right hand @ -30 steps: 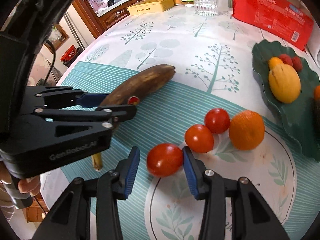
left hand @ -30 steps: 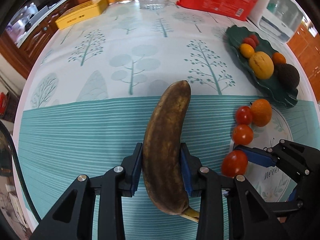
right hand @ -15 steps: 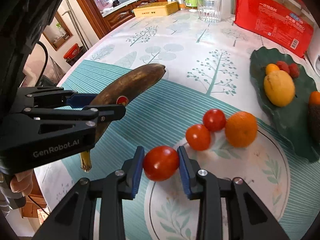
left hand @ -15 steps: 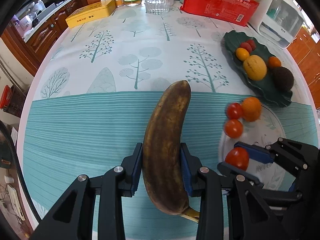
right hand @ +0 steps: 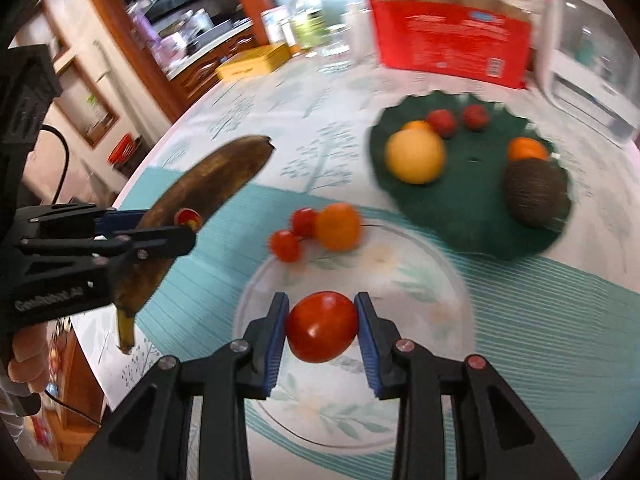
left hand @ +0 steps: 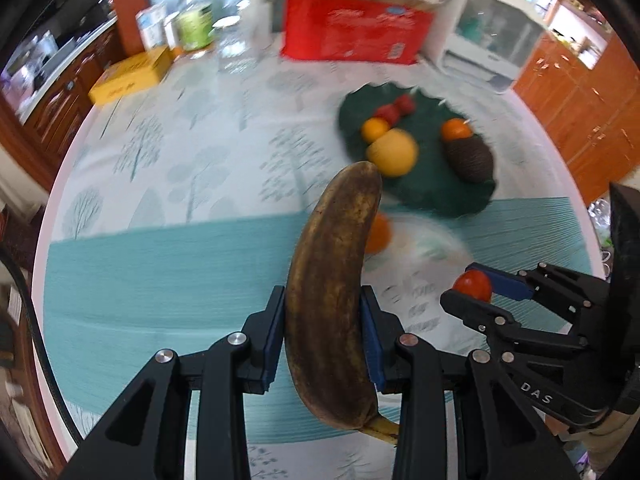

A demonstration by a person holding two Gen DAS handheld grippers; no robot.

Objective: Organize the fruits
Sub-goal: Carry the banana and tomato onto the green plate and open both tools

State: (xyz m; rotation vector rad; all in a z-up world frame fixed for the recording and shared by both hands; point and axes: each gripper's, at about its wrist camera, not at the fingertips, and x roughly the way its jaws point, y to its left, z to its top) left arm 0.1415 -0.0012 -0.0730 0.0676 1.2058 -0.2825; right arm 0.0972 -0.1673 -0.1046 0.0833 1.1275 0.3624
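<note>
My left gripper is shut on a brown overripe banana and holds it above the table; the banana also shows at the left of the right wrist view. My right gripper is shut on a red tomato, lifted above the table; the tomato also shows in the left wrist view. Two small tomatoes and an orange lie on the table. A dark green leaf-shaped plate holds a yellow fruit, an avocado and small fruits.
A red carton, a white appliance, a yellow box, a glass and jars stand along the table's far edge. Wooden cabinets stand at left and right. The tablecloth has a round floral print under my right gripper.
Both grippers have risen and moved forward toward the green plate, each carrying its fruit. The tomato has left the table. The views are blurred by motion.
</note>
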